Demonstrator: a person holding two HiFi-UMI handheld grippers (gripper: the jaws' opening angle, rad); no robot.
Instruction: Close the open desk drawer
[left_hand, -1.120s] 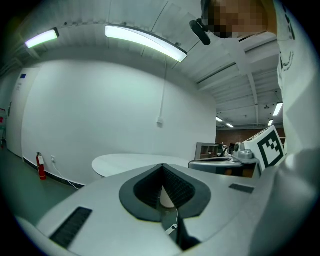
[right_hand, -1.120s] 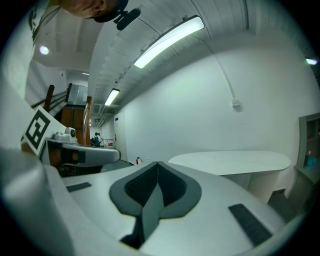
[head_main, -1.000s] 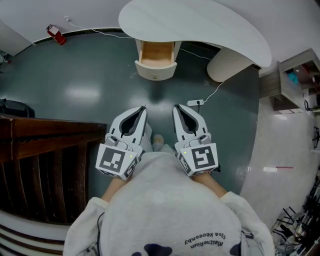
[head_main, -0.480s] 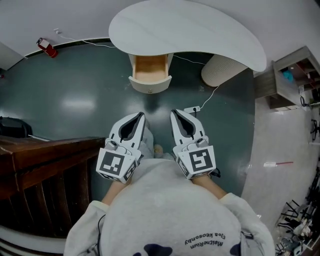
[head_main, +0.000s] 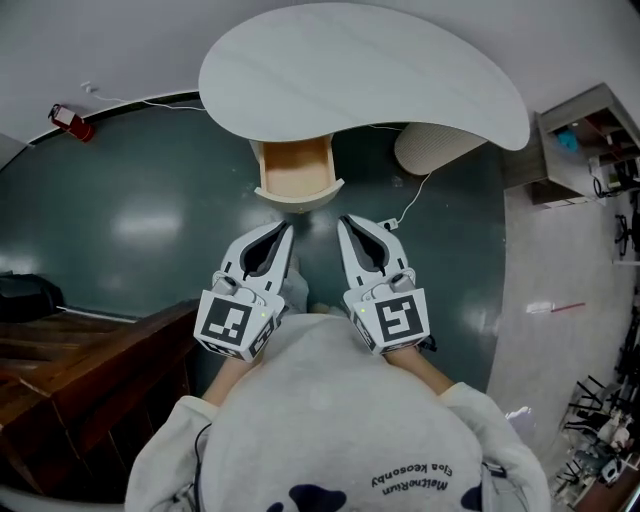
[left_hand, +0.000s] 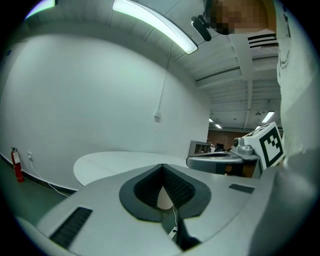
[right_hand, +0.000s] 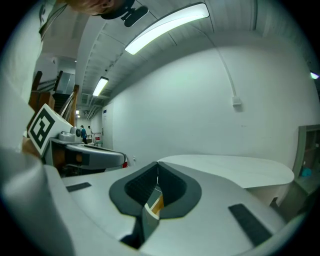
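I hold both grippers side by side, just short of the drawer. The drawer stands pulled out from under the white desk, and its wooden inside lies open to the head view. My left gripper points toward the drawer's curved front, near its left half. Its fingers are pressed together at the tips with nothing between them. My right gripper sits off the drawer's right front corner. Its fingers are closed tip to tip too, and they hold nothing. Neither gripper touches the drawer.

To the right of the drawer a round ribbed pedestal carries the desk. A power strip lies on the dark floor beyond the drawer's right corner, close to my right gripper. Well off to the drawer's left, a red fire extinguisher lies by the wall.
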